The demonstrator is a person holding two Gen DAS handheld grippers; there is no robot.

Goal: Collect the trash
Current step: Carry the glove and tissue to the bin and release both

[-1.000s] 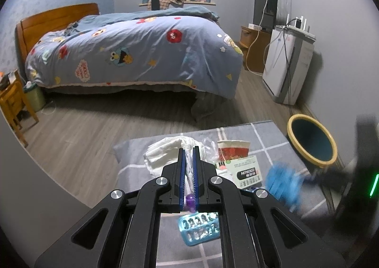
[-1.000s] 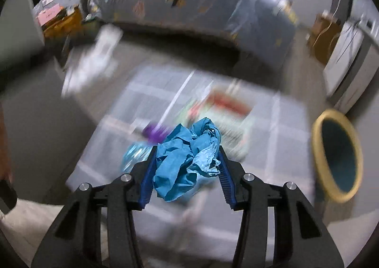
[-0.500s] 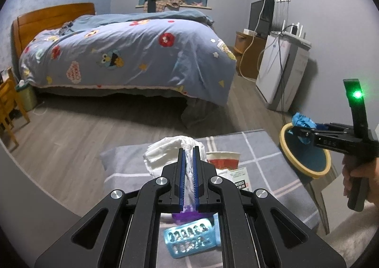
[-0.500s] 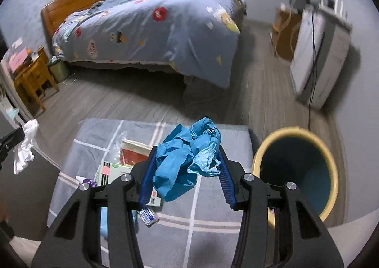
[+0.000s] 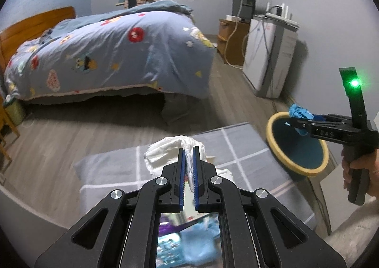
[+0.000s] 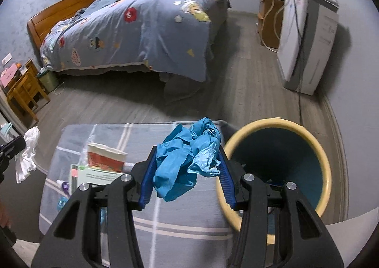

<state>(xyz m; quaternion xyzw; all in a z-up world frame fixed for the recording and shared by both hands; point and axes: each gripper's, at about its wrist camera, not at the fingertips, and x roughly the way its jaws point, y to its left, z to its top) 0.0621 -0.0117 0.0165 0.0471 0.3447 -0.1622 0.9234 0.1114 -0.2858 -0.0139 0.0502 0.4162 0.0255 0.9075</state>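
My left gripper (image 5: 188, 153) is shut on a crumpled white tissue (image 5: 165, 153) and holds it above the grey checked mat (image 5: 246, 149). It also shows at the left edge of the right wrist view (image 6: 27, 153). My right gripper (image 6: 187, 156) is shut on a crumpled blue glove (image 6: 189, 161) just left of the yellow-rimmed bin (image 6: 279, 161). In the left wrist view the right gripper (image 5: 295, 117) holds the glove (image 5: 298, 111) over the bin's (image 5: 298, 149) far rim.
On the mat (image 6: 165, 227) lie a red-and-white cup (image 6: 106, 156), a white box (image 6: 97, 174) and a small purple item (image 6: 64, 186). A bed (image 6: 132, 28) stands behind. A white appliance (image 6: 305, 38) stands against the right wall.
My right gripper has carried the blue glove rightward from over the mat to the bin's edge. My left gripper has risen a little with the tissue.
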